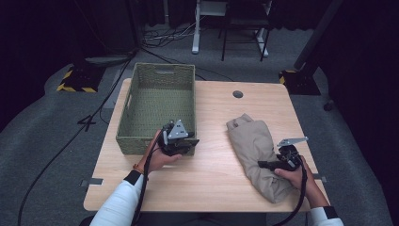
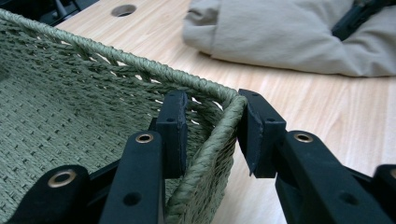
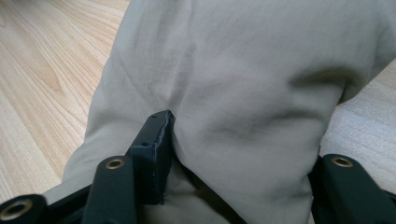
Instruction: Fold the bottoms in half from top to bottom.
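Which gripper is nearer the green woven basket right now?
Left. The left gripper straddles the green woven basket's near right corner rim, one jaw inside, one outside. The right gripper is across the table, jaws around the beige folded garment.

bright tabletop, dark surroundings, soft close-ups

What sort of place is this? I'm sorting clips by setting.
Probably a recording studio or lab, not a home: dark curtains ring a lone wooden table, loose cables lie on grey carpet, and hazard-striped stand bases flank it.
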The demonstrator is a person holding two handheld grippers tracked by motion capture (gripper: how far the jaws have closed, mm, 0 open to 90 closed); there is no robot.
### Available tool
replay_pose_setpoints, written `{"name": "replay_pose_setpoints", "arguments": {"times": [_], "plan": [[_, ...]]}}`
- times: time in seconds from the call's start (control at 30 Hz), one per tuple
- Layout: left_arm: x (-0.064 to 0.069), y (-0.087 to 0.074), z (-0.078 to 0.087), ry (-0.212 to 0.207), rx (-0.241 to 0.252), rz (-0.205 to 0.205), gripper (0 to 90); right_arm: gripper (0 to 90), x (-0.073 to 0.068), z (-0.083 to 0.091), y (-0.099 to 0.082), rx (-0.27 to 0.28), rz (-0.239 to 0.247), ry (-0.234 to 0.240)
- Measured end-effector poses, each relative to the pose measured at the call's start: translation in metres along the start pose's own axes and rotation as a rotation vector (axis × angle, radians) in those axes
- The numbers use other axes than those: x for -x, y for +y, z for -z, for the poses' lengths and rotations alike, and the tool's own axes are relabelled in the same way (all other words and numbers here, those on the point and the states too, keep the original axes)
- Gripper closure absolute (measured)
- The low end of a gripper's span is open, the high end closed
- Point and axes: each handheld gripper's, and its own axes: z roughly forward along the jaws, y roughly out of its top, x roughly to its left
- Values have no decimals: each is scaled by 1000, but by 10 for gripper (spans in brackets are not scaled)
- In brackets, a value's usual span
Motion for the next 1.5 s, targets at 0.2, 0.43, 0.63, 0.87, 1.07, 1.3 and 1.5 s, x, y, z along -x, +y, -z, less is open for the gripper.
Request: {"name": "replay_pose_setpoints", "arguments": {"times": [0.2,0.43,0.63,0.87,1.07,1.3,1.5], "plan": [[22,9,-10,-24,3,-16,641,452,-1,1,-1,1,-1,-6],[46,18,-21,-39,6,-36,640,407,-1,2,-1,-12,3,-28],[63,25,-30,-53,7,-51,640,267,-2,2,0,-23,7,-91],[83,35,-41,-71,3,-70,639,180,-12,5,7,-29,58,-162],[97,41,-49,-72,4,-75,638,173,-17,12,16,26,73,-196],[106,45,-53,-63,4,-79,637,161,-27,17,30,62,116,-278],[110,47,-55,-59,0,-72,638,167,-31,21,35,72,132,-324]]}}
